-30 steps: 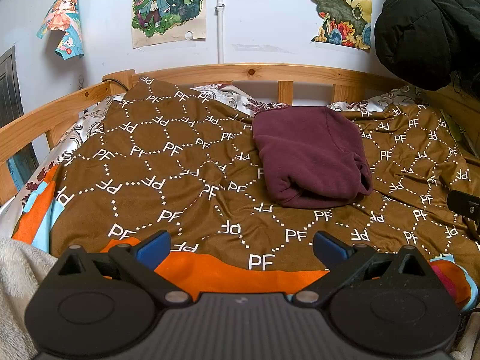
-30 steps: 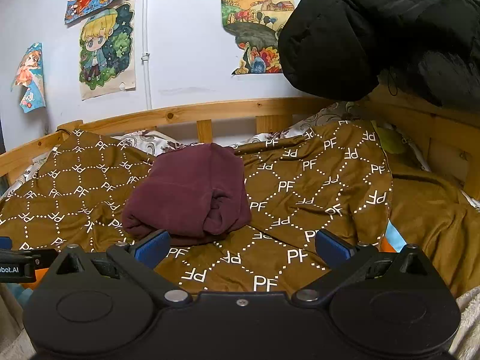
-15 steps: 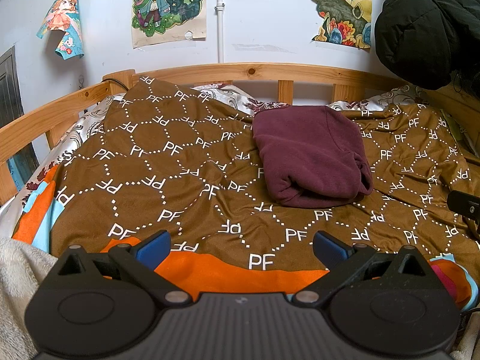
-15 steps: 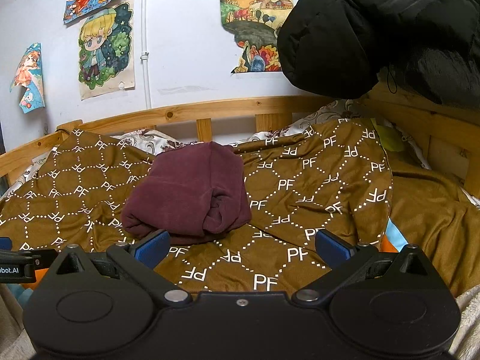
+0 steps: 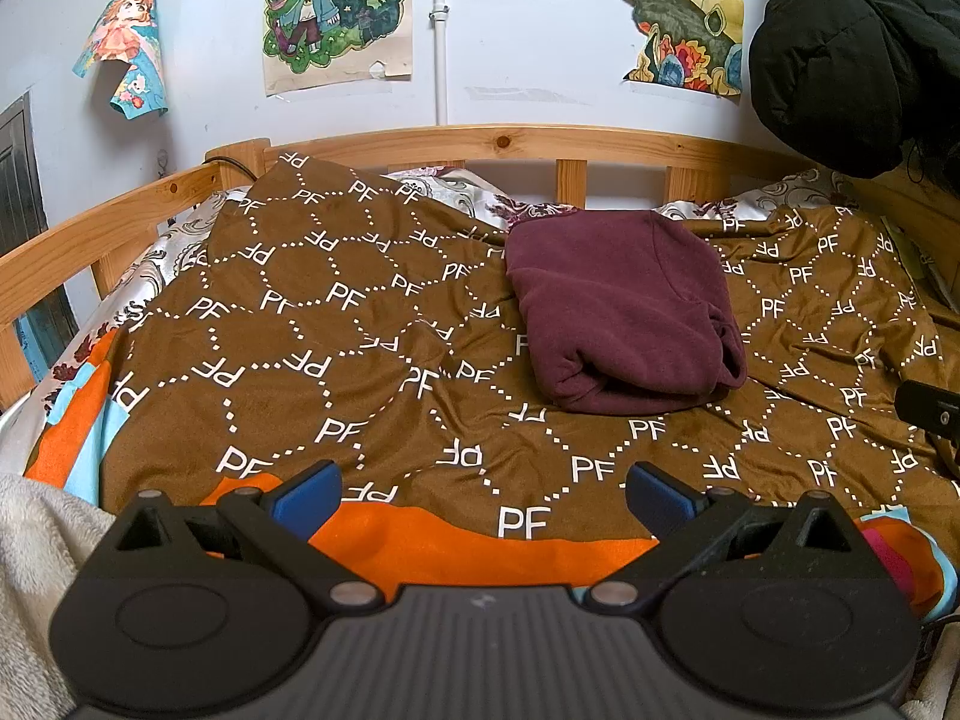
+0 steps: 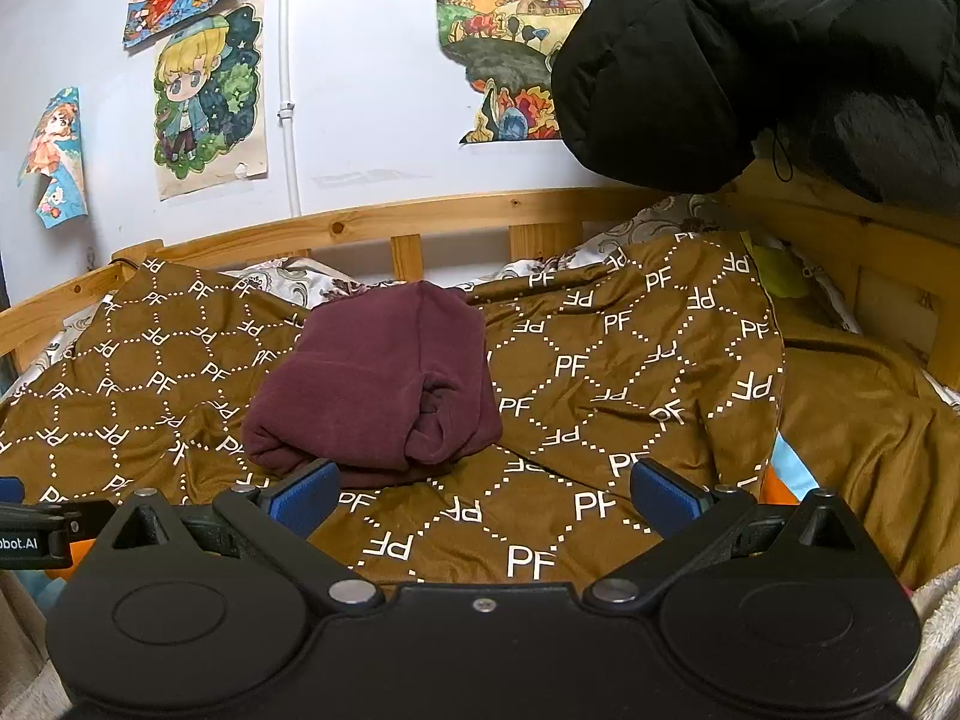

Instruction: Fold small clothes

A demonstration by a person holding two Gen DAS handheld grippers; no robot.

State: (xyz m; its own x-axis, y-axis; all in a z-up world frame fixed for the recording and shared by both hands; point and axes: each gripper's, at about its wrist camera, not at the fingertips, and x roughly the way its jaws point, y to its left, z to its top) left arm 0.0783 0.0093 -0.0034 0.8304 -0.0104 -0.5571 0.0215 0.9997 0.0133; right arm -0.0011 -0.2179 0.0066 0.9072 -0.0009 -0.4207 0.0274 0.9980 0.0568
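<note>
Garment: a folded maroon fleece top (image 5: 624,312) lay on a brown bedspread printed with white "PF" hexagons (image 5: 336,324), toward the far side, near the wooden slatted bed rail (image 5: 540,147).
Left gripper (image 5: 483,489): blue-padded jaws stood wide apart, empty, well short of the garment.
Right gripper (image 6: 483,489): jaws likewise spread, holding nothing; its left blue pad (image 6: 303,495) sat just before the garment's near edge.
Background: cartoon posters (image 6: 207,102) on a pale wall; a black padded jacket (image 6: 768,60) hung at right.
</note>
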